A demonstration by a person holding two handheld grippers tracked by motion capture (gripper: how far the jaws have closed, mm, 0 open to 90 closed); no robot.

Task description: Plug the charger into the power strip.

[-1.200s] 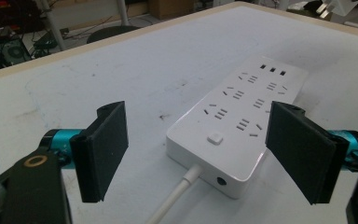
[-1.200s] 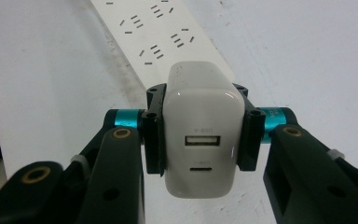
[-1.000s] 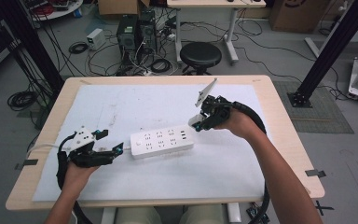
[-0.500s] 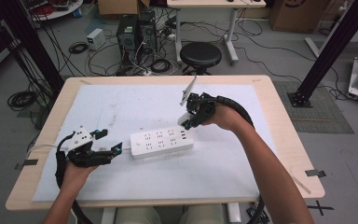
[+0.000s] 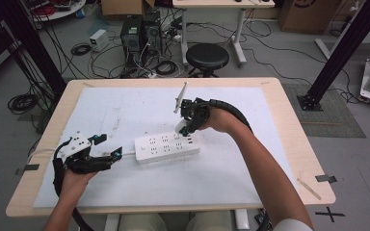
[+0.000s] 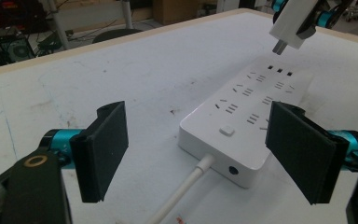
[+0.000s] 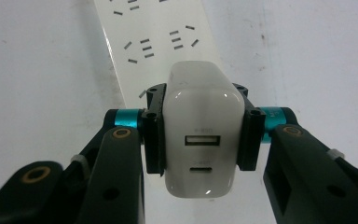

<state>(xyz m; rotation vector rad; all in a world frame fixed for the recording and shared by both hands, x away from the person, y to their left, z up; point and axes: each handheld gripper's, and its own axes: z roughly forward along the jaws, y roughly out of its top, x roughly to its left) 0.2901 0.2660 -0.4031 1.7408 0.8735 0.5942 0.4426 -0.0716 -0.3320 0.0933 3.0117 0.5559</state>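
One charger (image 7: 200, 140), clamped in right gripper (image 5: 185, 126), is hovering unplugged above power strip (image 5: 167, 147); left gripper (image 6: 205, 149) is waiting open.

A black stool (image 5: 207, 57) stands on the grey floor (image 5: 279, 53) beyond the wooden table (image 5: 289, 120), beside tangled cables (image 5: 164, 67).

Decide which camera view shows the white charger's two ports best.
The right gripper view: the charger, clamped between the right gripper's jaws, faces the lens with both ports plain. The left gripper view shows its prongs above the power strip; the high view shows a small white shape.
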